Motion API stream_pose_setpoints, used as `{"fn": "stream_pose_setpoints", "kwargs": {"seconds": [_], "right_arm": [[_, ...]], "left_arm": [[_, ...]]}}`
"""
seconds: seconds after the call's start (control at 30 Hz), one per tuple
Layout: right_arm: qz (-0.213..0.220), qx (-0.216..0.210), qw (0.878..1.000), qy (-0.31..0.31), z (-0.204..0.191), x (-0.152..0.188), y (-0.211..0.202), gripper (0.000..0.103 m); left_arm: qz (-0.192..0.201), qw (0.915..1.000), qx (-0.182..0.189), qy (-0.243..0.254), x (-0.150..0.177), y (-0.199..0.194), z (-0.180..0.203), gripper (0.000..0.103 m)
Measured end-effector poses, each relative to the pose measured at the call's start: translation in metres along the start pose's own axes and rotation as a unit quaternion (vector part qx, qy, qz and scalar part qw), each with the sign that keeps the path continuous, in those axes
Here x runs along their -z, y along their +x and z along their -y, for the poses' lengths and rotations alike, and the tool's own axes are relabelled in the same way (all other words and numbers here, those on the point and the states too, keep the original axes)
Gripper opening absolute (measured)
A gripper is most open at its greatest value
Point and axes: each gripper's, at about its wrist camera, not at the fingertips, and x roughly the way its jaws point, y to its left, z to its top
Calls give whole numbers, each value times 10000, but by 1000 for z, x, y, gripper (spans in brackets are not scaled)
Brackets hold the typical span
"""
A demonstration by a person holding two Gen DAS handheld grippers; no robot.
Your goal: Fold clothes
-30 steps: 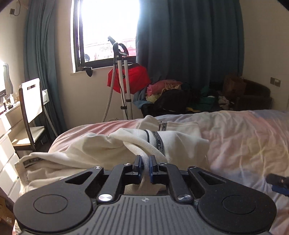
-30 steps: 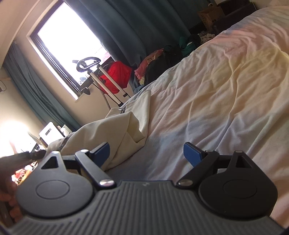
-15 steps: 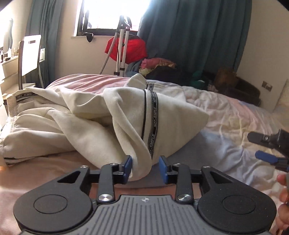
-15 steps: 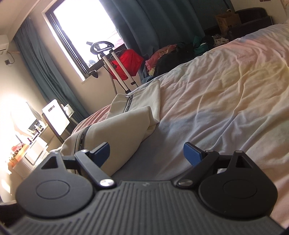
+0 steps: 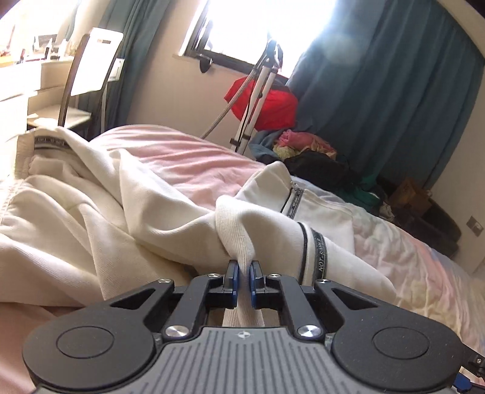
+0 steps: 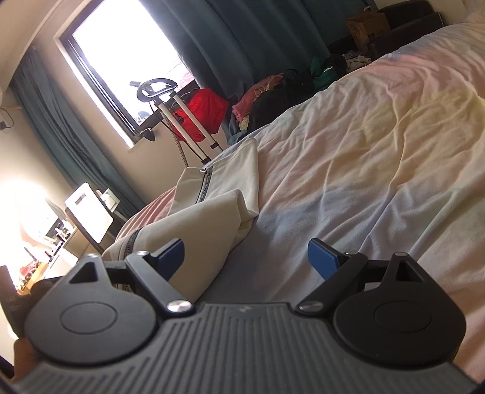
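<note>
A cream-white garment with black printed trim (image 5: 91,218) lies bunched on the bed (image 5: 188,157), a zip pull showing on its far part. My left gripper (image 5: 243,274) is shut on a ribbed cuff (image 5: 239,230) of this garment, the fabric pinched between the blue pads. In the right wrist view the same garment (image 6: 212,218) lies to the left. My right gripper (image 6: 245,257) hangs open just above the sheet, its left finger (image 6: 172,253) next to the garment's folded edge, nothing between the fingers.
The bed's pastel sheet (image 6: 363,151) stretches wide to the right. Beyond the bed's far edge stand a garment steamer (image 5: 257,91), a red bag (image 5: 266,103), a heap of clothes (image 5: 318,157) and a chair (image 5: 88,78). A cardboard box (image 6: 366,25) sits far back.
The left gripper opened on the garment half a second ago and has since shut on the ribbed cuff. The right gripper stayed open, shifting slightly over the sheet.
</note>
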Motion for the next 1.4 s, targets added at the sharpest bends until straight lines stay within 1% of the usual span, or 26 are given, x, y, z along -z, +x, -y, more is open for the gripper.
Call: {"fn": "stream_pose_setpoints", "kwargs": {"seconds": [0.03,0.07,0.1,0.13,0.17,0.2,0.23,0.3,0.33,0.4,0.47,0.53,0.57,0.63,0.7,0.73,0.87,0.93,1.0,1.1,1.13,1.2,1.23,1.3,1.33,1.4], "right_arm": [[-21,0,10000,36,2,-1,3,90],[-43,1,10000,72,4,-1,5,90],[-64,1,9999,108,6,-2,8,90],[-69,-11,9999,149,8,-3,9,90],[-65,-32,9998,193,11,-4,9,90],[-61,-52,9997,237,13,-5,10,90],[-62,-53,9997,251,15,-6,10,90],[-67,-38,9997,248,18,-7,8,90],[-70,-36,9997,250,19,-8,7,90],[-137,-34,9997,208,19,-9,7,90],[-348,18,9994,-1,13,-9,9,90],[-688,97,9971,-321,4,-4,13,90],[-846,143,9951,-494,-1,1,14,89],[-1019,226,9918,-743,-10,12,14,89],[-1116,262,9900,-823,-17,18,14,89],[-1110,285,9900,-826,-21,17,15,89],[-735,727,9888,-1081,-47,-8,26,89],[-734,717,9873,-1211,-66,-29,44,89],[-867,562,9836,-1480,-94,-48,71,89],[-1546,320,9699,-1852,-140,-66,128,89],[-1714,257,9656,-1940,-156,-69,146,89],[-1902,252,9522,-2376,-193,-71,185,89],[-1978,264,9443,-2616,-212,-71,205,88],[-2142,400,9262,-3075,-235,-59,240,82],[-2224,480,9161,-3300,-245,-51,256,81],[-2383,640,8939,-3743,-264,-37,290,80]], "left_arm": [[414,9981,40,465,5,-16,15,5],[825,9922,80,927,10,-33,30,5],[1130,9840,207,1359,17,-49,45,5],[1233,9769,427,1695,25,-64,58,5],[1203,9715,633,1943,35,-73,68,5],[1079,9660,886,2176,49,-80,80,5],[896,9637,1117,2252,61,-84,88,5],[347,9695,1463,1936,80,-77,93,5],[94,9719,1511,1801,88,-71,96,5],[-192,9749,1513,1620,96,-61,97,5],[-374,9790,1617,1181,94,-54,90,6],[-450,9810,1756,686,88,-47,77,6],[-444,9815,1781,541,86,-45,72,7],[-390,9835,1681,551,84,-42,68,9],[-474,9853,1568,491,82,-38,66,17],[-537,9860,1512,449,81,-35,67,17],[-572,9868,1493,246,78,-36,61,18],[-538,9873,1486,146,74,-34,58,19],[-630,9859,1543,-141,71,-33,48,20],[-714,9858,1481,-336,72,-27,38,20],[-765,9860,1439,-344,74,-23,37,20],[-866,9857,1399,-352,78,-16,36,18],[-888,9859,1380,-325,80,-13,36,18],[-929,9862,1347,-271,84,-7,37,17],[-939,9862,1342,-255,85,-4,36,16],[-971,9853,1371,-303,87,2,35,16]]}}
